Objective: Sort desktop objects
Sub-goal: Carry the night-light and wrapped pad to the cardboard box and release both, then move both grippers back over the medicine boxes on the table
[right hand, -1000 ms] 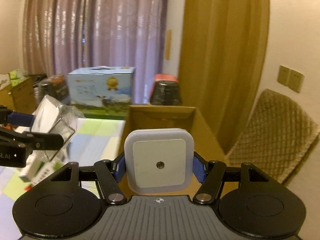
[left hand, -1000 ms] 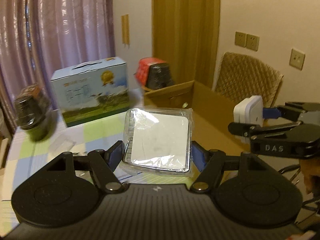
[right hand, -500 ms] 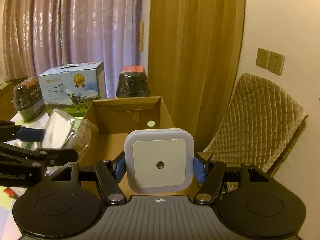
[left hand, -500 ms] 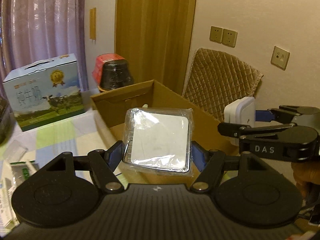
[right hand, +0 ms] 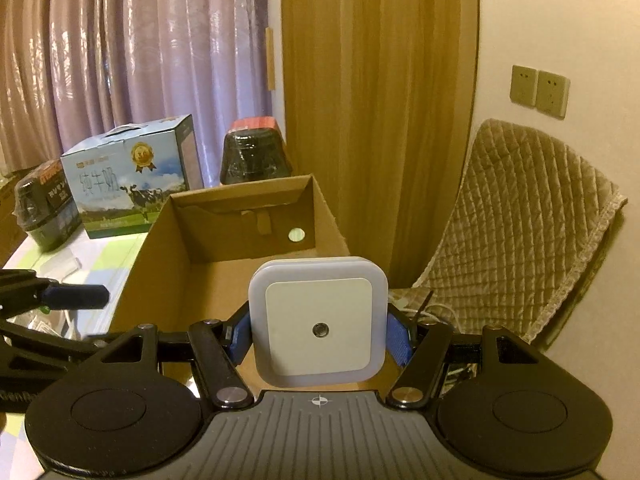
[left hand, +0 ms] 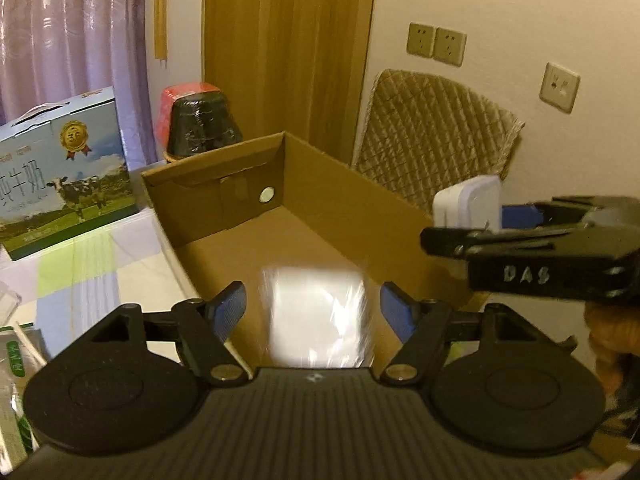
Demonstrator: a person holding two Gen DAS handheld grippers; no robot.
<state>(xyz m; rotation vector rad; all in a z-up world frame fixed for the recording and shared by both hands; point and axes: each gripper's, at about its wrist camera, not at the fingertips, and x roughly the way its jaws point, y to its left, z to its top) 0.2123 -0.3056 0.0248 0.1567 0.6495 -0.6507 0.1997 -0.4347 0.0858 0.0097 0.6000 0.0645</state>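
Observation:
An open cardboard box (left hand: 340, 200) stands on the table's right side; it also shows in the right wrist view (right hand: 188, 240). My left gripper (left hand: 312, 306) is open above the box. A white square item in clear wrap (left hand: 318, 314) is blurred between and below its fingers, free of the pads, over the box floor. My right gripper (right hand: 318, 334) is shut on a white square night light (right hand: 318, 326), held over the box's near right part. The night light (left hand: 470, 202) and right gripper also show at the right of the left wrist view.
A blue milk carton box (right hand: 128, 176) and a black-wrapped container with a red lid (right hand: 256, 156) stand behind the cardboard box. Another wrapped container (right hand: 40, 208) is far left. A quilted chair (right hand: 520, 232) stands right of the table. Small packets (left hand: 16, 352) lie on the checked cloth.
My left gripper has opened and let go of the wrapped white item, which is dropping into the box. Both grippers have moved further over the box. The right gripper still holds the night light.

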